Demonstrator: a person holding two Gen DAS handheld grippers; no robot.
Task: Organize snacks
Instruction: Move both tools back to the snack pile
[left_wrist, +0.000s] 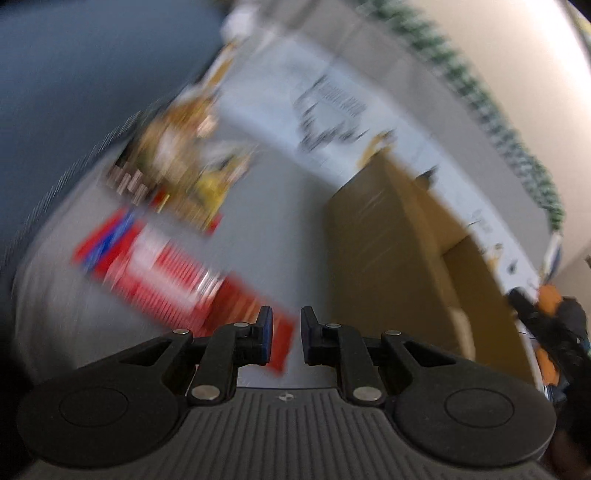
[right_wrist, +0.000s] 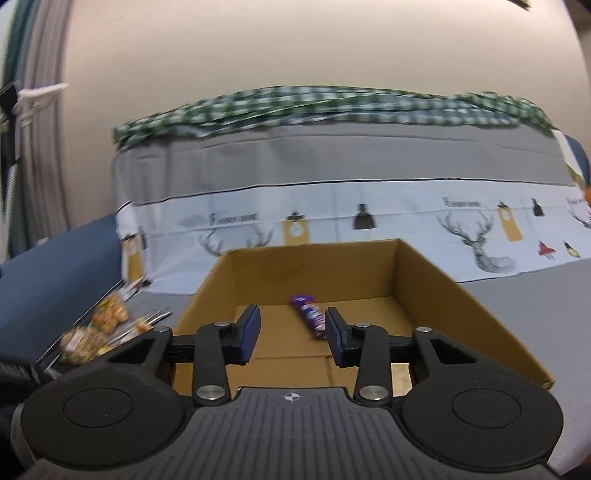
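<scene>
While the left gripper (left_wrist: 286, 334) sits empty and nearly closed over the grey bed (left_wrist: 280, 206), red snack pack (left_wrist: 177, 273) below, right gripper (right_wrist: 291, 332) spread and empty above cardboard box (right_wrist: 461, 314), purple bar (right_wrist: 309, 315) inside, deer-print sheet (right_wrist: 406, 218), cream wall (right_wrist: 295, 48) behind.

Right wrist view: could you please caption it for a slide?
Open right gripper above a cardboard box holding one purple snack bar.

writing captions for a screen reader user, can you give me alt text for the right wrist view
An open cardboard box sits on a grey surface with one purple snack bar lying on its floor. The right gripper hangs at the box's near edge, jaws apart with nothing between them. More snack packets lie blurred to the left.
</scene>
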